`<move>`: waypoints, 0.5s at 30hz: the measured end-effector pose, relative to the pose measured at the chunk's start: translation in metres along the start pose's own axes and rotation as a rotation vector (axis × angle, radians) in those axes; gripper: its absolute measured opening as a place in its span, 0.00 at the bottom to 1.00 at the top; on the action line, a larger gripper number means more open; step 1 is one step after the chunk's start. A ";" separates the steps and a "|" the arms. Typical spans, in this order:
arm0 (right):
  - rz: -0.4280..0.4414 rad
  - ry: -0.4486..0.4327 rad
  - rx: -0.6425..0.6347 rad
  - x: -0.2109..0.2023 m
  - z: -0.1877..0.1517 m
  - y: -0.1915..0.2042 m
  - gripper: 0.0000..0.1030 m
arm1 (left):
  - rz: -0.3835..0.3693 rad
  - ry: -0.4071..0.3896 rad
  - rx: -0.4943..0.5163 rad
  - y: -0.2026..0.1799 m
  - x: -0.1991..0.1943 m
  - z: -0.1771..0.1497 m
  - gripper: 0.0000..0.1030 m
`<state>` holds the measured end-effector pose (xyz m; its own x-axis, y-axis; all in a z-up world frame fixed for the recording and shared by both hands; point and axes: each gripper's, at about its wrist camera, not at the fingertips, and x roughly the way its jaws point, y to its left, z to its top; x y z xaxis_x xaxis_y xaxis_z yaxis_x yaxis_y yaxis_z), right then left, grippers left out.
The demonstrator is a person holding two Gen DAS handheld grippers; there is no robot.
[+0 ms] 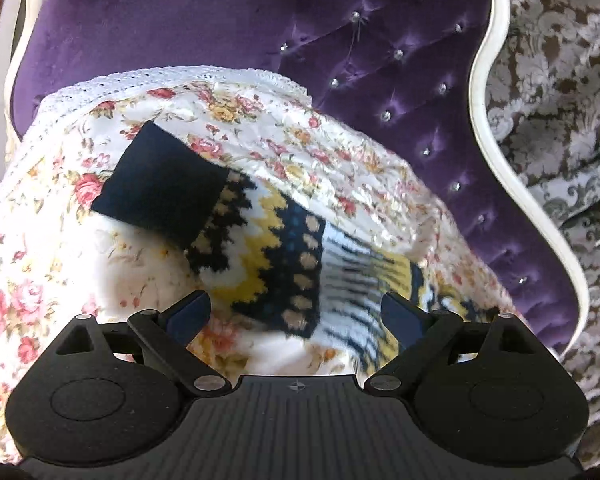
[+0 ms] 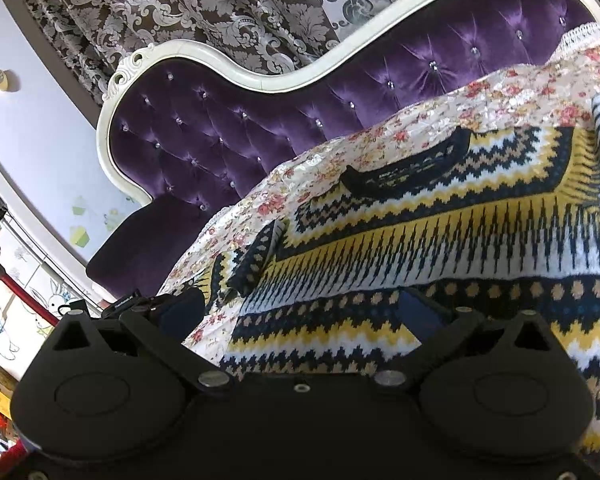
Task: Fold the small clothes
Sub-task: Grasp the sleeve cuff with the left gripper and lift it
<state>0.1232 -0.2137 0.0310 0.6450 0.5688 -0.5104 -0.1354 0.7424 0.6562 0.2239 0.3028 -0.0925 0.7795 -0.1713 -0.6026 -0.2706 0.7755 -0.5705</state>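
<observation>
A small knitted sweater, navy, yellow and white zigzag pattern, lies flat on a floral bedspread [image 1: 52, 264]. In the left wrist view one sleeve [image 1: 260, 240] with a plain navy cuff [image 1: 160, 188] stretches away up-left. My left gripper [image 1: 296, 312] is open, its jaws wide just above the sleeve near the shoulder. In the right wrist view the sweater body [image 2: 440, 248] fills the middle, with the dark neckline [image 2: 412, 168] toward the headboard. My right gripper [image 2: 300, 312] is open over the sweater's lower hem; a folded sleeve [image 2: 260, 260] lies just ahead of its left finger.
A purple tufted headboard [image 1: 380, 60] with a white carved frame [image 2: 260, 76] rises behind the bed. Patterned grey curtains [image 2: 220, 8] hang behind it. The bedspread has a white lace edge [image 1: 180, 76]. A red pole and cartoon wall stickers show at far left in the right wrist view.
</observation>
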 end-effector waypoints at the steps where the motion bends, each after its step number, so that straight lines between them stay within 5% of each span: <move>1: 0.000 0.002 -0.002 0.000 -0.001 0.001 1.00 | -0.008 -0.008 -0.005 0.000 0.001 0.001 0.90; 3: -0.003 0.008 -0.009 0.001 -0.003 0.002 1.00 | -0.023 -0.028 -0.018 0.000 0.005 0.005 0.86; 6: -0.008 0.019 -0.014 0.002 -0.005 0.002 1.00 | -0.021 -0.049 -0.050 0.001 0.008 0.009 0.64; 8: -0.008 0.022 -0.008 0.002 -0.006 0.001 1.00 | -0.031 -0.047 -0.069 0.002 0.010 0.012 0.34; 9: -0.008 0.023 -0.005 0.002 -0.007 0.000 1.00 | -0.028 -0.049 -0.076 0.002 0.010 0.013 0.12; 15: -0.022 0.027 -0.001 0.003 -0.012 -0.007 1.00 | -0.024 -0.108 0.030 -0.033 -0.005 0.022 0.10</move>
<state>0.1166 -0.2132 0.0183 0.6272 0.5614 -0.5398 -0.1223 0.7555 0.6436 0.2412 0.2914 -0.0588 0.8423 -0.1249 -0.5244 -0.2351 0.7903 -0.5659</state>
